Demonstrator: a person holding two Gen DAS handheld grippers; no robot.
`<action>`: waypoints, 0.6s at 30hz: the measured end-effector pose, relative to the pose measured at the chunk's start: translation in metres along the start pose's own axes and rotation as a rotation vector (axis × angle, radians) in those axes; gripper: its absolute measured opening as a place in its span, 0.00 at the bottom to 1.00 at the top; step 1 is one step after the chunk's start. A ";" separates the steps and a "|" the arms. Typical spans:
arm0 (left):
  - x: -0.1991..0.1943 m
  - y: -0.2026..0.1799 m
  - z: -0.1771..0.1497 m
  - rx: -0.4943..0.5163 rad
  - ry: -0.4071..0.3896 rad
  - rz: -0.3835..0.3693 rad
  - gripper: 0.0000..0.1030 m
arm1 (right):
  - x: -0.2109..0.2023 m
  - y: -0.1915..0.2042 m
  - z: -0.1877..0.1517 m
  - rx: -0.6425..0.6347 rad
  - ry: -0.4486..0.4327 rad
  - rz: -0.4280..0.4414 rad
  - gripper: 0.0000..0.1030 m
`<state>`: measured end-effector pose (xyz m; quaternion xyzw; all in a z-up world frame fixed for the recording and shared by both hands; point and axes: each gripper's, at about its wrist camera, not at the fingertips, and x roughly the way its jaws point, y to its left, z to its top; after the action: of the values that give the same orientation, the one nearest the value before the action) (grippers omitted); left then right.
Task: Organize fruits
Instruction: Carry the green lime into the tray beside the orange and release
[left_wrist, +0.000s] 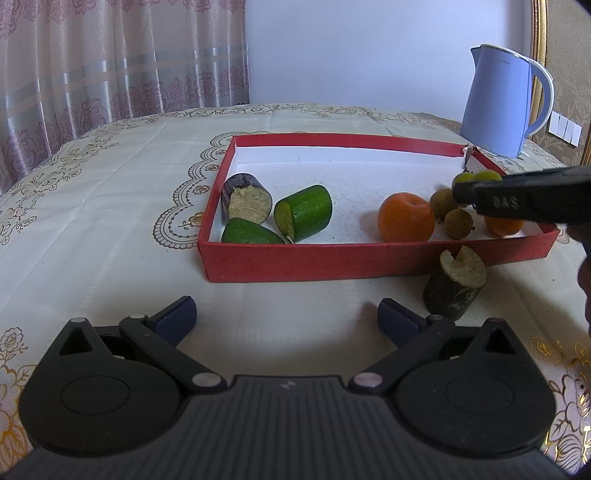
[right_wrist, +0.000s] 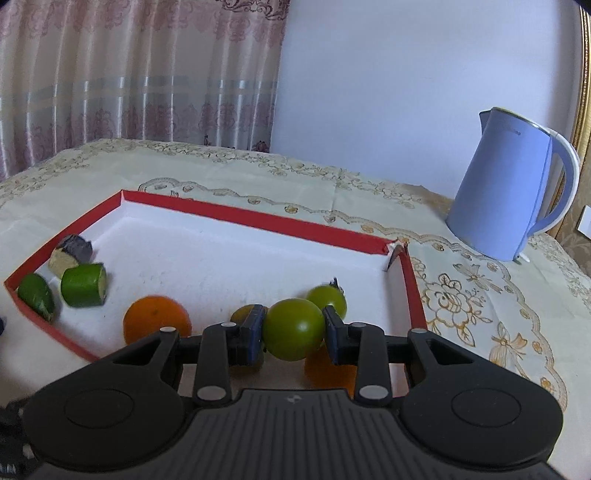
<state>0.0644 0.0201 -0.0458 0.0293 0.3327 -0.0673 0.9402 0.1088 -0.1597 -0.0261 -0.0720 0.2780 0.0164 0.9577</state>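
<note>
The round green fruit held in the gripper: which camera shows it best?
The right wrist view. There the round green fruit sits large and central, clamped between the right gripper pads over the red box. The left wrist view shows only a sliver of it, mostly hidden behind that gripper's black body.

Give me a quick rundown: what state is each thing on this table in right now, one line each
Left gripper: open, empty.
Right gripper: shut on green tomato, over the red tray.
Red tray: holds fruit at both ends.
Green cut pieces: lying in tray, cut faces showing.
Orange: resting in tray.
Dark cut piece: outside tray, on the tablecloth.
Kettle: upright.
</note>
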 end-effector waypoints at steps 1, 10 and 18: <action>0.000 0.000 0.000 0.000 0.000 0.000 1.00 | 0.002 0.000 0.002 -0.001 0.002 -0.004 0.32; 0.000 0.000 0.000 0.000 0.000 0.000 1.00 | -0.003 -0.012 -0.002 0.045 0.044 0.004 0.31; 0.000 0.000 0.000 0.000 0.000 0.000 1.00 | -0.015 -0.013 0.001 0.064 0.026 0.051 0.36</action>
<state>0.0644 0.0202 -0.0457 0.0293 0.3327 -0.0674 0.9402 0.0977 -0.1720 -0.0162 -0.0344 0.2925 0.0308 0.9552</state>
